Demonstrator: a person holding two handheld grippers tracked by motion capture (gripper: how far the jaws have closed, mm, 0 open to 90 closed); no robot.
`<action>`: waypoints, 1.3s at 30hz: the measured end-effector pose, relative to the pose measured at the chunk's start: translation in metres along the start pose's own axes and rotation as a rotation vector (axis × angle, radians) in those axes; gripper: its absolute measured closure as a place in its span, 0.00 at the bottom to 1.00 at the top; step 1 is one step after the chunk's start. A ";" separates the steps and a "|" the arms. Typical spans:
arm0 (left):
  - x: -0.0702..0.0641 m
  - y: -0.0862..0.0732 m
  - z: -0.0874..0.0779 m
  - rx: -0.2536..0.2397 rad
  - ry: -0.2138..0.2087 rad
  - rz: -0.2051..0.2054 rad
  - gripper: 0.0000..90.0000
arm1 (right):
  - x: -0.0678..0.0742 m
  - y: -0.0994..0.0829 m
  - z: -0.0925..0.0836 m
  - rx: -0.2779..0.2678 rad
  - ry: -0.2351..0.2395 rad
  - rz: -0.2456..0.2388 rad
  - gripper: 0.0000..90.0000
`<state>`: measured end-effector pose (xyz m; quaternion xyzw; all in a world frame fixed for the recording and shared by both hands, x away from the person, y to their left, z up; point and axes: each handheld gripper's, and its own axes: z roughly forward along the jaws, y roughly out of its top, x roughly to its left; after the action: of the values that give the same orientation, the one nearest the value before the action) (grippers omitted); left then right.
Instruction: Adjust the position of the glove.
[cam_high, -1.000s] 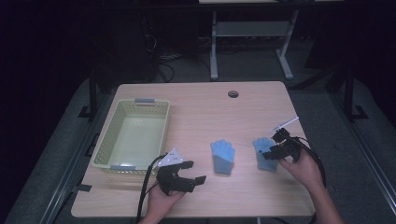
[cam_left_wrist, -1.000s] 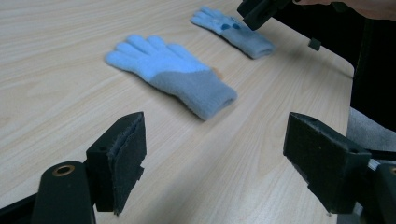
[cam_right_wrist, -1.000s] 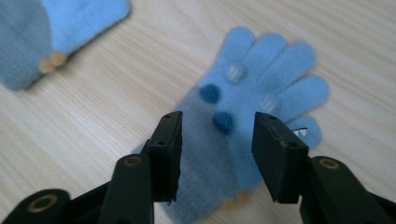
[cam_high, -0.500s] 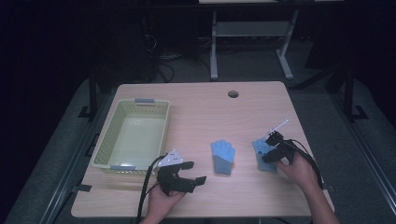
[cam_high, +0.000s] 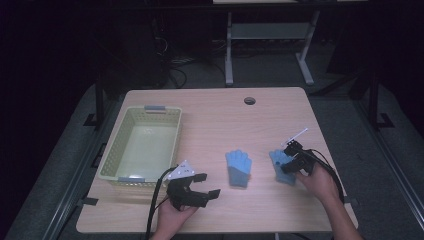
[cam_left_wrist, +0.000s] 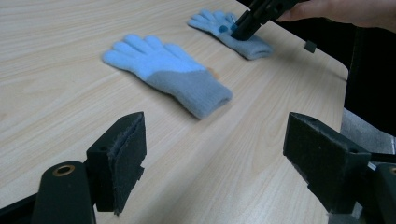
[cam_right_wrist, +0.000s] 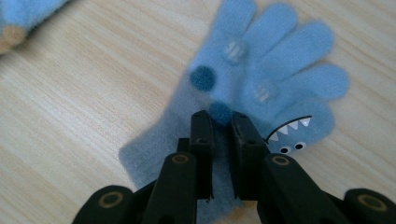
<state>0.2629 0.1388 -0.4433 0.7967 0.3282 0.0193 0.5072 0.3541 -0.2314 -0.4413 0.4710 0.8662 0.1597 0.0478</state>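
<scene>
Pinching the knit of the right-hand glove (cam_right_wrist: 261, 88), the right tool (cam_right_wrist: 219, 122) has just been closing its jaws and now grips a fold of the fabric at the palm, pressed down on the table (cam_high: 225, 120). This glove (pale blue, with dark and light dots and a small shark-face patch on one finger) lies flat near the table's right edge, fingers pointing away from the person. The left tool (cam_high: 200, 186) rests near the front edge with its jaws spread wide and nothing between them. Between the two tools lies a second glove (cam_high: 238, 167), blue with a grey cuff, apart from the first. A pale green basket (cam_high: 112, 155) sits at the table's left side.
</scene>
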 end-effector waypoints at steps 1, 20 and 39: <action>0.001 0.000 0.000 0.000 0.001 0.002 0.23 | 0.000 0.000 0.000 0.000 0.002 0.002 0.91; 0.001 0.000 -0.002 -0.002 0.005 0.000 0.23 | -0.002 -0.005 -0.022 -0.070 0.020 0.069 0.93; 0.003 0.000 -0.003 -0.003 0.014 -0.008 0.23 | 0.030 0.020 -0.058 -0.149 0.043 -0.021 0.93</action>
<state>0.2641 0.1423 -0.4426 0.7943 0.3349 0.0232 0.5063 0.3404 -0.2097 -0.3784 0.4534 0.8577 0.2334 0.0657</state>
